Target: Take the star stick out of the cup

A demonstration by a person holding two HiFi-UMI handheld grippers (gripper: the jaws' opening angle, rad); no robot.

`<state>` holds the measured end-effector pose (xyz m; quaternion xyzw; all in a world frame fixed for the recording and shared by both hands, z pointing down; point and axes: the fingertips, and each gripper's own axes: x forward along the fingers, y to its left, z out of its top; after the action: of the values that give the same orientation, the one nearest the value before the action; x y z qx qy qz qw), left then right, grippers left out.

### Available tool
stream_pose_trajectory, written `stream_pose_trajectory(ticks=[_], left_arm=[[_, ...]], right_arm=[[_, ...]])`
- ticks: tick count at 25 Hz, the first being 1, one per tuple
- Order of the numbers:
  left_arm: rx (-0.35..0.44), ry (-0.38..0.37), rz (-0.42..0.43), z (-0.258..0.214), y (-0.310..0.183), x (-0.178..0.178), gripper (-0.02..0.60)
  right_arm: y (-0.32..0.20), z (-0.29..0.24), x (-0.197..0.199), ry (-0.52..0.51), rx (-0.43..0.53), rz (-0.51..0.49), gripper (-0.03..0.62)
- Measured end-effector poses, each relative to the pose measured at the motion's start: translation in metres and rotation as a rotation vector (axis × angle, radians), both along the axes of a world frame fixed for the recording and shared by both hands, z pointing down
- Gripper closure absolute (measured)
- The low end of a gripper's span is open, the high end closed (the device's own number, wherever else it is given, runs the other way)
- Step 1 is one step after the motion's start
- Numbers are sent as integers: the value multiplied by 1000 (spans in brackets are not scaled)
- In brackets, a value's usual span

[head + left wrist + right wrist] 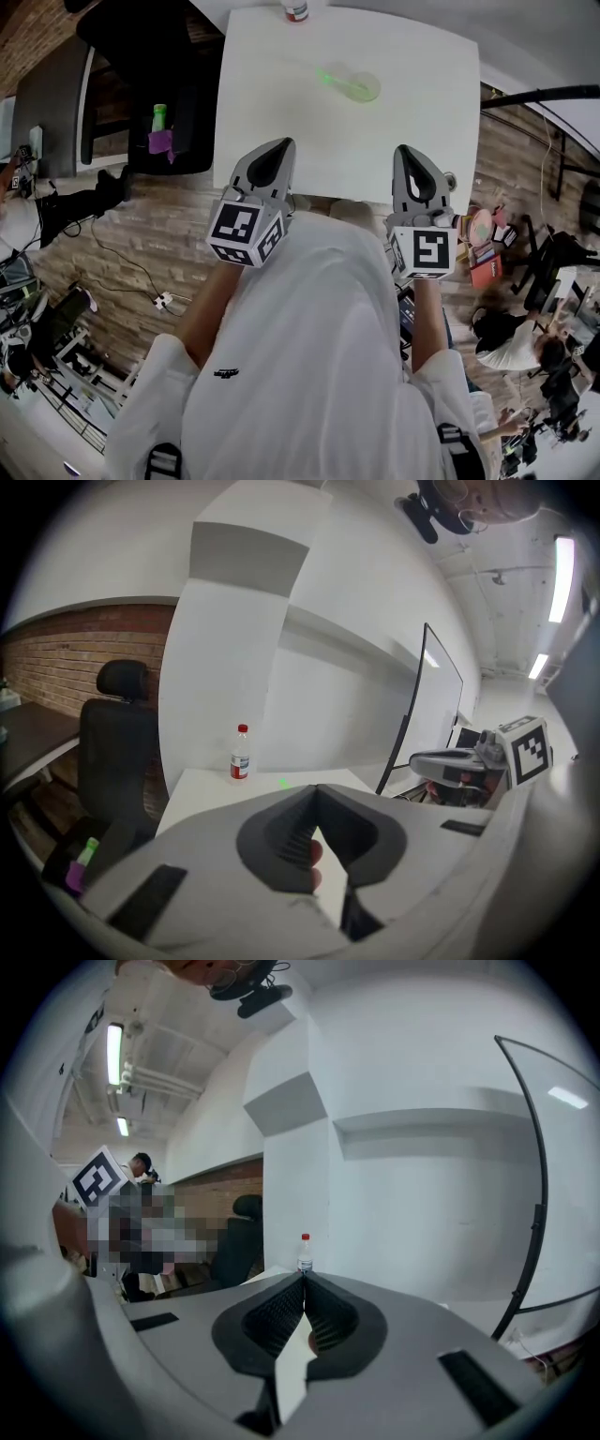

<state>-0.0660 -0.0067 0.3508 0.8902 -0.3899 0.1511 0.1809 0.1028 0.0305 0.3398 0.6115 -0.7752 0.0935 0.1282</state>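
Note:
A pale green see-through cup (365, 87) stands on the far right part of the white table (281, 103). The star stick (330, 76) leans out of it to the left, its bright green star glowing. Just that star (282, 783) shows over the jaws in the left gripper view. My left gripper (283, 145) and right gripper (404, 151) hover side by side at the table's near edge, well short of the cup. Both are shut with nothing between the jaws. In their own views the left gripper (316, 788) and right gripper (304, 1277) tips meet.
A red-capped water bottle (295, 9) stands at the table's far edge, also seen as a bottle (241, 754) and a bottle (305, 1252). A black office chair (141, 56) sits left of the table. A seated person (511, 342) and clutter are at the right.

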Motion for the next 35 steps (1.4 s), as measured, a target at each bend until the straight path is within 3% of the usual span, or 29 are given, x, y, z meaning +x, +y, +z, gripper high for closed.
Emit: stream_pose_trajectory(ticks=[14,18,35], left_arm=[[-29,-13,-63,20,-7,-12,565],[-37,-14,-87,25,-12,-17,565],[-84,-7,-153,53,-25,-16,565]], right_arm=[[-30,25,-30,81,-54,-167,560],[-45,36,-37,46,-42,-176,554],[-96,85,-46,109,-74,-243,542]])
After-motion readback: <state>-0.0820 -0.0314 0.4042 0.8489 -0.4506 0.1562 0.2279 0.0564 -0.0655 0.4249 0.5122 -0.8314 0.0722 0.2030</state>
